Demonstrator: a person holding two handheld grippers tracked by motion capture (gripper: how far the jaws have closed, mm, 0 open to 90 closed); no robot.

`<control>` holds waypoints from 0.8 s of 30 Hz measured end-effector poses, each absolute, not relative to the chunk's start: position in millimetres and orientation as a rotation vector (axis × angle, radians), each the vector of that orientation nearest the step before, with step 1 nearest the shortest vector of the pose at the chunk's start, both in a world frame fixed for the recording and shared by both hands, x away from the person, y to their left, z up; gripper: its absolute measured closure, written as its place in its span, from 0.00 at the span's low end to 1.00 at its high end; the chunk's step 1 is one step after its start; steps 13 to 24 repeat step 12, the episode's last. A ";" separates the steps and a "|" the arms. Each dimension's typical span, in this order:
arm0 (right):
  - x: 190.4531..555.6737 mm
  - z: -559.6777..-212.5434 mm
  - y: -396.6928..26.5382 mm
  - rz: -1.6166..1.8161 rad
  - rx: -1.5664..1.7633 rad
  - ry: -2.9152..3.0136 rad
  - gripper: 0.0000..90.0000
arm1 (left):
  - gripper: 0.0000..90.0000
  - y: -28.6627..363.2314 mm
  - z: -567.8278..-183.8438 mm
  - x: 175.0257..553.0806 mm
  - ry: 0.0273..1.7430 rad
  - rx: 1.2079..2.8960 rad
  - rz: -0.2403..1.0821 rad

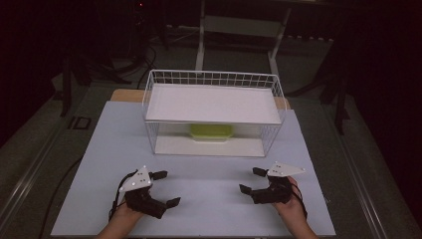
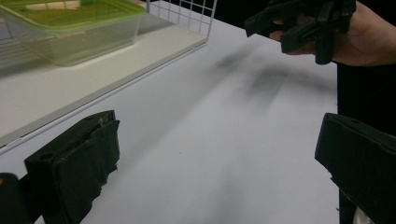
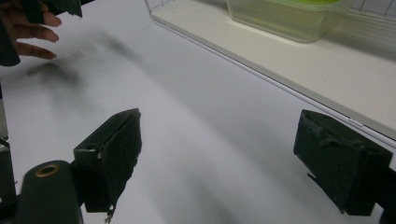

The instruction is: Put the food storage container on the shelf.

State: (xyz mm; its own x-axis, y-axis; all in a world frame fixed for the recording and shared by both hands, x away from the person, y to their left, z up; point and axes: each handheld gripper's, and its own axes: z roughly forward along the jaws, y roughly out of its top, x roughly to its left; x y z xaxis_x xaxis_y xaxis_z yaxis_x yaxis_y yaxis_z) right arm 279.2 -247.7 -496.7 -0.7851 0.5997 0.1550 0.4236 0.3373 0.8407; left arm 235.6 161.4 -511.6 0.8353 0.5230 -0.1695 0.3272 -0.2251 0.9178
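A white wire rack [image 1: 149,107] stands at the back of the table, with a flat upper shelf [image 1: 214,102] and a lower shelf [image 2: 46,93]. A clear container with a green lid [image 1: 211,131] sits on the lower shelf; the gripper views show it close up [image 2: 70,28] [image 3: 285,18]. My left gripper [image 1: 166,188] rests near the front left, open and holding nothing [image 2: 219,140]. My right gripper [image 1: 250,180] rests near the front right, also open with nothing between its jaws [image 3: 219,140]. The two point inward towards each other, well short of the rack.
The pale table top [image 1: 199,159] lies bare between the grippers and the rack. Dark floor, cables and a stand's legs [image 1: 201,45] surround the table. The wire walls of the rack [image 2: 187,11] rise along its sides and back.
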 end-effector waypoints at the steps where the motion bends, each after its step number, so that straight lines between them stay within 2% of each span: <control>1: 279.0 -496.6 -248.1 1.443 0.944 2.410 0.17 | 0.00 161.0 -511.5 235.7 0.642 1.839 0.206; 24: 279.9 -497.7 -248.4 1.449 0.942 2.417 0.17 | 0.00 161.1 -510.6 235.8 0.642 1.827 0.212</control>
